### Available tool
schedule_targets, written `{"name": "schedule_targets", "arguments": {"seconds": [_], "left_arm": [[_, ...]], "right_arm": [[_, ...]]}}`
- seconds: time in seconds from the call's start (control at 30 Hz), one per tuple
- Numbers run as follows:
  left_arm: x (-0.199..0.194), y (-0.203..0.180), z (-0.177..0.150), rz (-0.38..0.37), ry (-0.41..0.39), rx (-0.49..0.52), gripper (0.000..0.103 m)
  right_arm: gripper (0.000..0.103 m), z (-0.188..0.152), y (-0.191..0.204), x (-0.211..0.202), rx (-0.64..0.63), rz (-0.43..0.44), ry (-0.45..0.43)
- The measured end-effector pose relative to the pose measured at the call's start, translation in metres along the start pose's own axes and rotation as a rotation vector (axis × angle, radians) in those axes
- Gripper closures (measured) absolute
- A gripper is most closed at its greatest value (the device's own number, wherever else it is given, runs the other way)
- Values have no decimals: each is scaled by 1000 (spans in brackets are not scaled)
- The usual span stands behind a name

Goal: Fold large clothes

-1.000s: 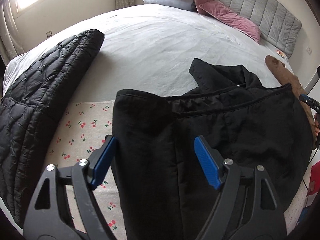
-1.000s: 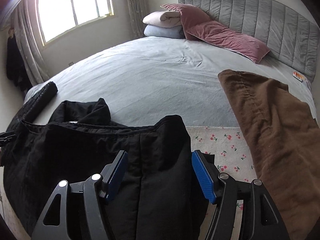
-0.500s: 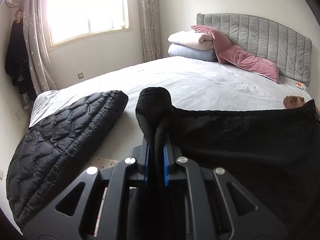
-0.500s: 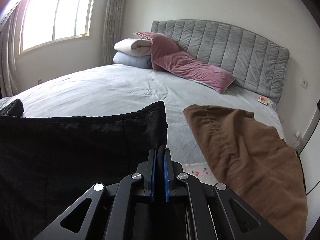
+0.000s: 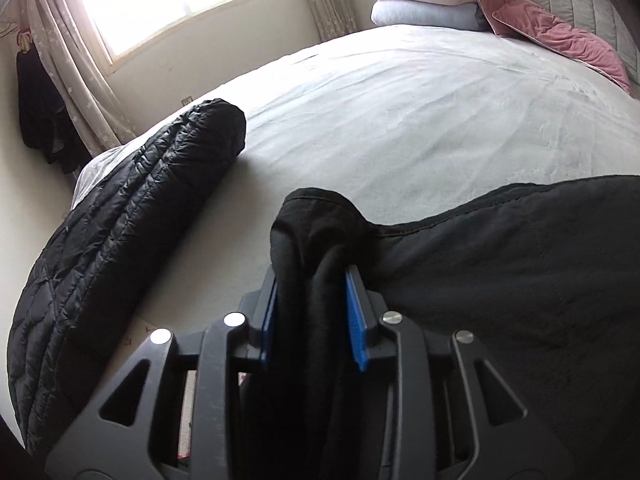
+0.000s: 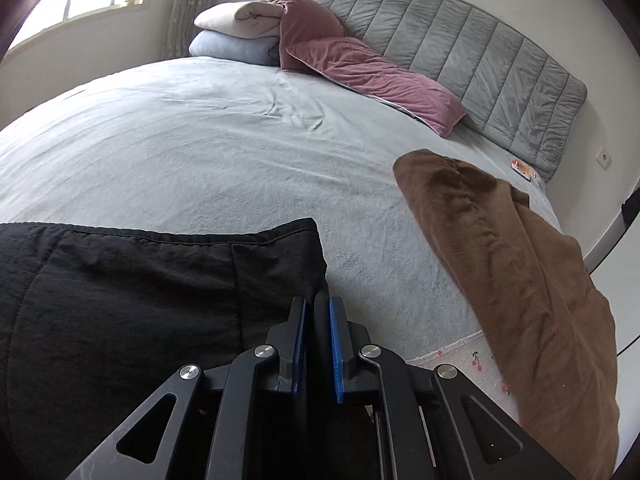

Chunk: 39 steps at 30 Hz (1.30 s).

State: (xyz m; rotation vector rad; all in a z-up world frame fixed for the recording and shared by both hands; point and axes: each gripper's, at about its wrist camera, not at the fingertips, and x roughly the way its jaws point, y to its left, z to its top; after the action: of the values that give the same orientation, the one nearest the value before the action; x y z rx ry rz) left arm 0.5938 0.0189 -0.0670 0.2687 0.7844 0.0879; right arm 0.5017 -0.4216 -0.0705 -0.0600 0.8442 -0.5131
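So the fold is mid-way at best. Starting on the left: the black quilted jacket lies as a neat folded bundle on the bed, so I'd guess that one's finished. Next to it, the left claw has a bunched corner of the black garment sitting between its blue pads, but its jaws have just been opening again, so the pads look slack beside the cloth rather than pinching it. Looks like that corner is getting let go.

In the right wrist view, the same black garment lies spread across the near part of the bed, its hemmed edge running straight across. The right claw is clamped tight on the opposite corner, pads nearly together with a thin bit of fabric between.

Further right, the brown garment lies loose and rumpled near the bed's edge, so it probably hasn't been folded yet.

Left to do, I reckon: release, smooth, maybe another fold, then the brown one.
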Motion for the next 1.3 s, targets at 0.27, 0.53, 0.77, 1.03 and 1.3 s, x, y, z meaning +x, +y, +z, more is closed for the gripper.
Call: {"name": "schedule_targets", "arguments": {"seconds": [0.27, 0.53, 0.77, 1.03, 1.3], "left_arm": [[-108, 10, -18, -276, -124, -3, 28], [-84, -85, -13, -461, 13, 5, 23], [7, -14, 1, -45, 74, 79, 23], [3, 93, -11, 113, 136, -96, 26], [-128, 6, -33, -285, 39, 32, 20]], "right_arm": [[49, -17, 22, -114, -22, 266, -151], [48, -25, 173, -118, -230, 467, -38], [26, 10, 84, -27, -94, 245, 28], [26, -1, -64, -7, 183, -32, 137], [24, -37, 39, -145, -46, 418, 37]]}}
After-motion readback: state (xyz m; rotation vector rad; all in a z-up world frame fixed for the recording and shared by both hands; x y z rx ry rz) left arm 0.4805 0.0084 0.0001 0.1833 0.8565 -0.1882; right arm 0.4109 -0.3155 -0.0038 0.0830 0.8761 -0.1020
